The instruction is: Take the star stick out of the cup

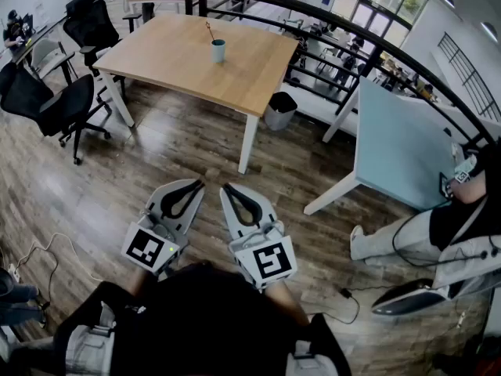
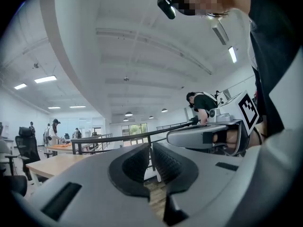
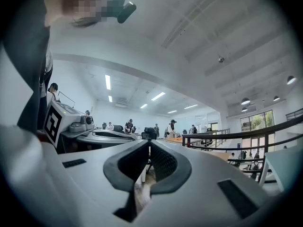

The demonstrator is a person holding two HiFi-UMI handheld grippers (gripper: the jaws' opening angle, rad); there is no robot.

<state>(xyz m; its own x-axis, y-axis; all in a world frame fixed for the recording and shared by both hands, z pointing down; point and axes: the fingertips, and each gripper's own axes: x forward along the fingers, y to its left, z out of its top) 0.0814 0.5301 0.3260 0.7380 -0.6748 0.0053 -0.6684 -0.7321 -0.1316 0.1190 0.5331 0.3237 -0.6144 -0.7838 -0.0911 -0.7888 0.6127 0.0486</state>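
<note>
Star stick [image 1: 209,30] in the far cup [image 1: 218,52] looks thin and light, so pinch its exposed shaft; jaws of left gripper [image 1: 194,186] and right gripper [image 1: 228,189] sit closed, empty.

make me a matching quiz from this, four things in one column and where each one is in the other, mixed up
1 cup
2 stick
3 bin
4 black chair

A on the floor at the wooden table's right side
B standing in the cup
C on top of the wooden table
D on the floor at the wooden table's left side

Pairs: 1-C, 2-B, 3-A, 4-D
</note>
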